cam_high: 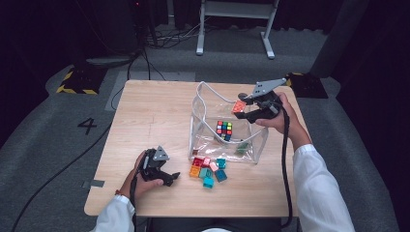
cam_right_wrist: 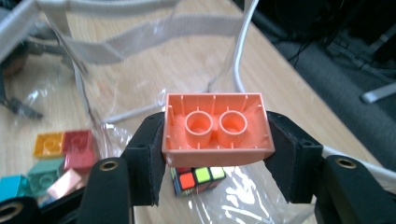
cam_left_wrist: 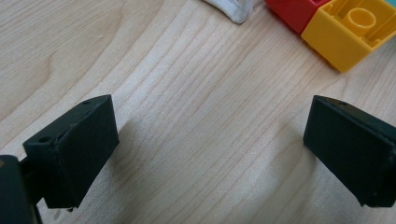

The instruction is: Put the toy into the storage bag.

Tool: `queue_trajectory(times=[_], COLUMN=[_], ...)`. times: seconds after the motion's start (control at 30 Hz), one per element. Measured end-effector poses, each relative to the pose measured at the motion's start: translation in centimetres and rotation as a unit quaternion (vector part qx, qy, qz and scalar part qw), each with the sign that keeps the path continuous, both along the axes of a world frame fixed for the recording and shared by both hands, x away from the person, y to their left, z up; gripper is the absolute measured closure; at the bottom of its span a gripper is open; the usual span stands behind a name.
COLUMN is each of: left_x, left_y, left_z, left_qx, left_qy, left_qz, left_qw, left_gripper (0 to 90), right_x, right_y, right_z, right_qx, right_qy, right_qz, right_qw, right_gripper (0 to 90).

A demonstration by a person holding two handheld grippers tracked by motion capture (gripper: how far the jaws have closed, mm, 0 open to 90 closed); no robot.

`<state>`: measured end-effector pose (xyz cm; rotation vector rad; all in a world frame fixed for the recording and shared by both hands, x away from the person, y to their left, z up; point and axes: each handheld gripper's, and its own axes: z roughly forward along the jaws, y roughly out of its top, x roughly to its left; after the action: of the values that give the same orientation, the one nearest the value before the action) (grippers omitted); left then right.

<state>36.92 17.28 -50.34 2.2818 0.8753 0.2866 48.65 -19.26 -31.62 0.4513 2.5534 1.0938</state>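
The right tool [cam_right_wrist: 215, 154] is clamped on an orange brick [cam_right_wrist: 215, 128], centre frame, above the clear bag [cam_high: 211, 99] holding a cube [cam_high: 224, 130]. The left tool [cam_left_wrist: 210, 144] rests spread apart on the worktop [cam_left_wrist: 154, 70], lower left in the high view, beside loose bricks [cam_high: 208, 169].

place: lab/studio | cues: black curtains [cam_high: 367, 29]; floor cables [cam_high: 169, 36]; hazard tape [cam_high: 72, 82]; floor marking 4 [cam_high: 88, 125]
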Motion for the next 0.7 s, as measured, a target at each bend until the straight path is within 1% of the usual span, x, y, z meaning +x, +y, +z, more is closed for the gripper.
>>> queue_trajectory(times=[0.1,0.17,0.2,0.23,0.3,0.33,0.37,0.4,0.43,0.47,0.53,0.57,0.67,0.7], left_x=[0.0,0.0,0.0,0.0,0.0,0.0,0.0,0.0,0.0,0.0,0.0,0.0,0.0,0.0], left_y=[0.0,0.0,0.0,0.0,0.0,0.0,0.0,0.0,0.0,0.0,0.0,0.0,0.0,0.0], left_z=[0.0,0.0,0.0,0.0,0.0,0.0,0.0,0.0,0.0,0.0,0.0,0.0,0.0,0.0], left_qx=[0.0,0.0,0.0,0.0,0.0,0.0,0.0,0.0,0.0,0.0,0.0,0.0,0.0,0.0], left_qy=[0.0,0.0,0.0,0.0,0.0,0.0,0.0,0.0,0.0,-0.001,-0.001,-0.002,-0.001,-0.001], left_qz=[0.0,0.0,0.0,0.0,0.0,0.0,0.0,0.0,0.001,0.001,0.0,0.0,0.0,0.0], left_qw=[1.0,1.0,1.0,1.0,1.0,1.0,1.0,1.0,1.0,1.0,1.0,1.0,1.0,1.0], left_gripper=[3.3,3.3,3.3,3.3,3.3,3.3,3.3,3.3,3.3,3.3,3.3,3.3,3.3,3.3], right_x=[0.3,0.4,0.6,0.7,1.0,1.0,1.0,1.2,1.3,1.4,1.4,1.5,1.6,1.5], right_y=[0.2,0.3,0.3,0.3,0.3,0.3,0.2,0.1,0.0,-0.1,-0.3,-0.4,-0.5,-0.5], right_z=[0.0,-0.1,-0.2,-0.3,-0.5,-0.7,-0.8,-0.8,-0.9,-0.9,-0.9,-1.0,-1.0,-1.0], right_qx=[-0.029,-0.056,-0.073,-0.085,-0.108,-0.113,-0.126,-0.136,-0.14,-0.149,-0.175,-0.184,-0.219,-0.231], right_qy=[0.01,0.021,0.02,0.026,0.029,0.038,0.042,0.042,0.047,0.055,0.066,0.067,0.078,0.081], right_qz=[-0.006,-0.01,-0.007,-0.008,0.002,0.003,0.0,0.004,0.005,0.001,-0.004,-0.006,-0.007,-0.013], right_qw=[0.9995,0.9982,0.9971,0.996,0.9937,0.9928,0.9912,0.9898,0.989,0.9873,0.9822,0.9807,0.9725,0.9695], right_gripper=[43.2,43.1,43.1,43.1,43.1,43.1,43.1,43.1,43.1,43.1,43.1,43.1,43.1,43.1])
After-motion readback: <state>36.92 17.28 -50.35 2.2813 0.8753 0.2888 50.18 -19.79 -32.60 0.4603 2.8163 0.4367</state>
